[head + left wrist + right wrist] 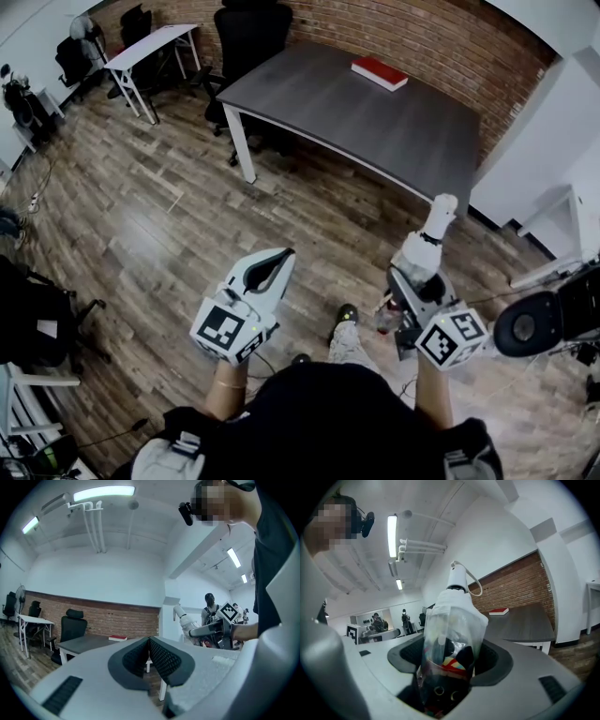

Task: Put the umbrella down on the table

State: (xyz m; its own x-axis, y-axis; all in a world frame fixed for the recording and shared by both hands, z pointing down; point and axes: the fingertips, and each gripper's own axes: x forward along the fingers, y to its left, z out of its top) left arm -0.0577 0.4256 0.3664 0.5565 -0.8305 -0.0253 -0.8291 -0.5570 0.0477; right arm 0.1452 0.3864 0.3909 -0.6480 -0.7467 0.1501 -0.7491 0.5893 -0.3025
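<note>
Standing on the wood floor (159,225) short of the grey bench (375,122), a person holds a folded umbrella (433,228) in a clear sleeve, pinched in the right hand-held gripper (417,272), its white end toward the bench. The left hand-held gripper (279,255) is pressed together, empty. A red book (379,72) lies on the bench

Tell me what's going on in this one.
A person holds a gripper in each hand, standing short of the grey table. The right gripper is closed on a folded umbrella in a clear sleeve, its white handle pointing toward the table. The left gripper holds nothing, its jaws together. The umbrella is not yet on the table, where a red book lies near the far edge.
</note>
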